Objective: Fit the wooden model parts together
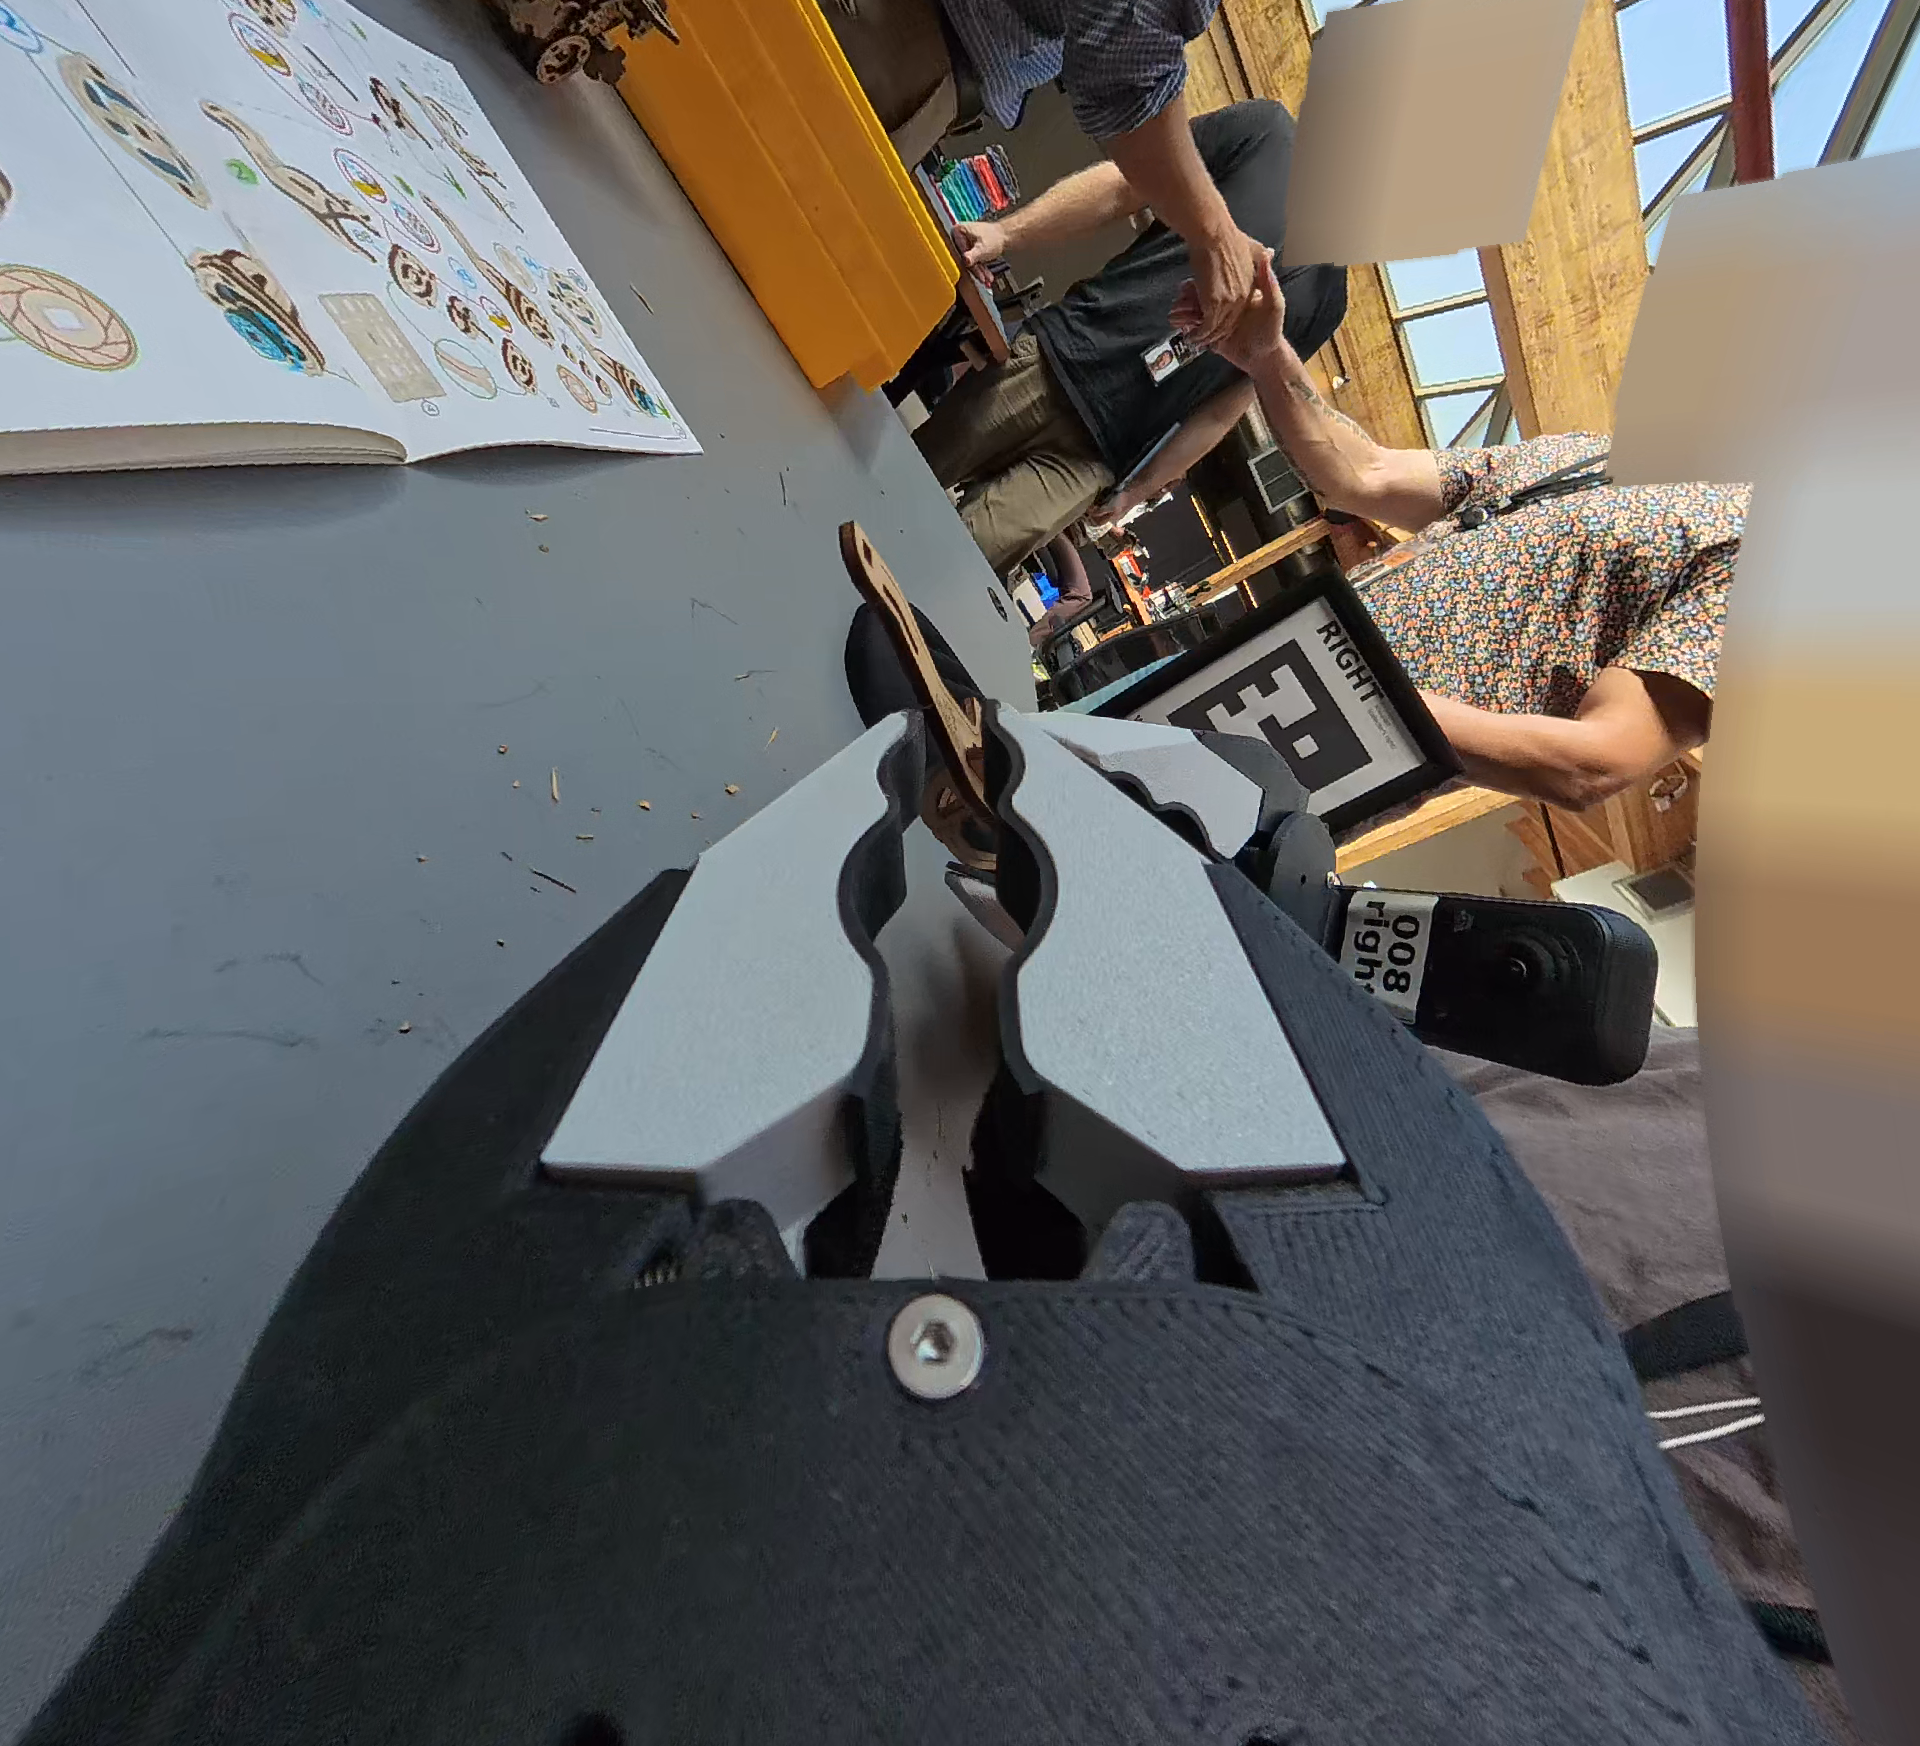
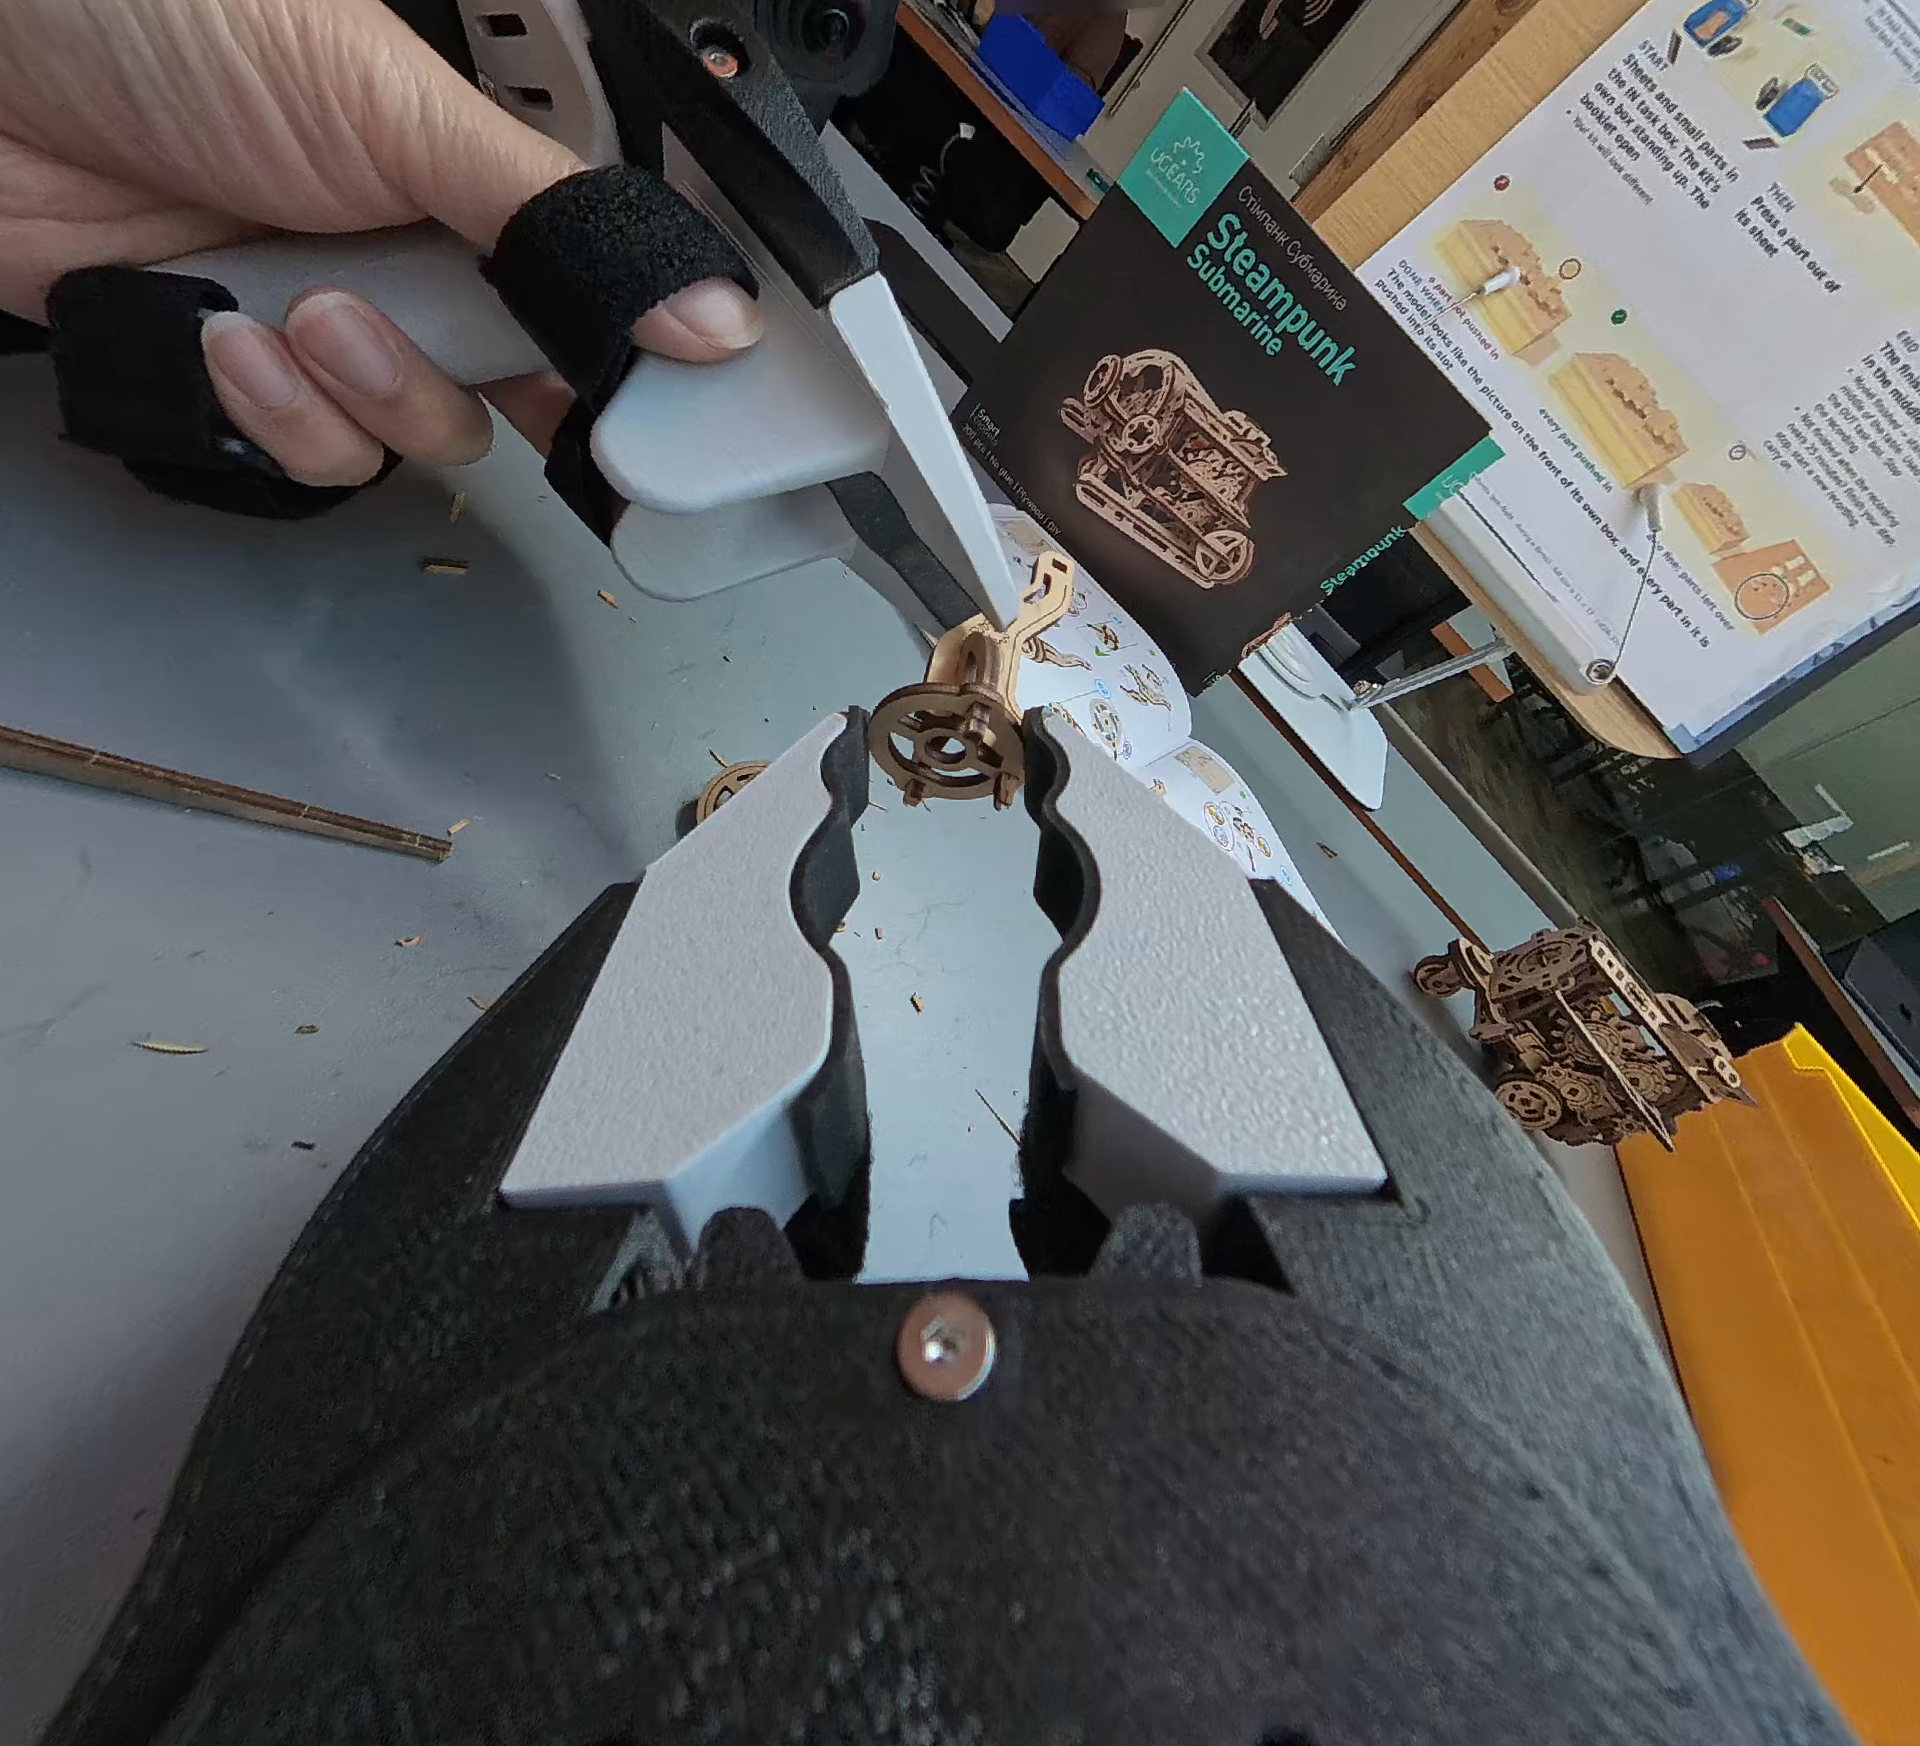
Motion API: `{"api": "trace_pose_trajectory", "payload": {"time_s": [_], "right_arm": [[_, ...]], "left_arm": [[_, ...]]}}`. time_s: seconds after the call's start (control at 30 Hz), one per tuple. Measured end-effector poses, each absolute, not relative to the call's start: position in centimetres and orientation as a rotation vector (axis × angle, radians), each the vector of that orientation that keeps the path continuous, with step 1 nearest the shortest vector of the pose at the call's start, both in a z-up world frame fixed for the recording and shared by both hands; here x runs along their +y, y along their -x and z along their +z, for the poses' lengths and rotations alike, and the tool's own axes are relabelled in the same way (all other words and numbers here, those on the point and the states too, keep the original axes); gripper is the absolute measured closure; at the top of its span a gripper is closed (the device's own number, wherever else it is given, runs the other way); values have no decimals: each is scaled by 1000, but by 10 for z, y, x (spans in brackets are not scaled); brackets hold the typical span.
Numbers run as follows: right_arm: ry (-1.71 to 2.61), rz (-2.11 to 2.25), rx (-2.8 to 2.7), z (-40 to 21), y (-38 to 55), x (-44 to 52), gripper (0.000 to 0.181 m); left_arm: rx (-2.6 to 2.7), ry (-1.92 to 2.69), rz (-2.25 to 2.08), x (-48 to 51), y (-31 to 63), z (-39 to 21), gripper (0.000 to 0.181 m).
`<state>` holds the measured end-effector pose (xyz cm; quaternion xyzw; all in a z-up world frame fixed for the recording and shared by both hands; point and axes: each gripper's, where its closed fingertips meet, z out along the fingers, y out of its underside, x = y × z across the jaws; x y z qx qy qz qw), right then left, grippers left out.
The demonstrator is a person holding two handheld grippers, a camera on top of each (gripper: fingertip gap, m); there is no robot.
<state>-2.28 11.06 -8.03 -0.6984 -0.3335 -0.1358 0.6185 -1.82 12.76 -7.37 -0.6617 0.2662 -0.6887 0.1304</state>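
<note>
My left gripper [image 1: 956, 728] is shut on a flat curved wooden arm [image 1: 902, 626] that sticks up past its fingertips. In the right wrist view the left gripper [image 2: 1000, 616] comes in from the upper left, held by a hand, pinching that arm [image 2: 1044, 590]. The arm runs down into a small wooden wheel with a hub [image 2: 943, 749]. My right gripper [image 2: 945, 732] is shut on this wheel, with the rim between its two tips. The wheel's edge shows low between the left fingers [image 1: 961, 823]. The right gripper's finger [image 1: 1143, 766] lies just right of the left one.
An open instruction booklet [image 1: 312, 242] lies on the grey table [image 1: 312, 761]. A finished wooden model [image 2: 1579, 1042] stands by yellow bins [image 2: 1787, 1281]. A black kit box [image 2: 1216, 418], an instruction board [image 2: 1662, 294], a wooden strip [image 2: 208, 792] and a loose wheel [image 2: 727, 787] are near. People are beyond the table.
</note>
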Motion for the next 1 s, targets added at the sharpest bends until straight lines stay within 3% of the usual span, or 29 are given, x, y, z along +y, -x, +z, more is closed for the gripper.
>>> {"api": "trace_pose_trajectory", "payload": {"time_s": [1.0], "right_arm": [[1795, -66, -891, -121, 15, 106, 143]], "left_arm": [[677, 2138, -2004, 145, 51, -96, 181]]}}
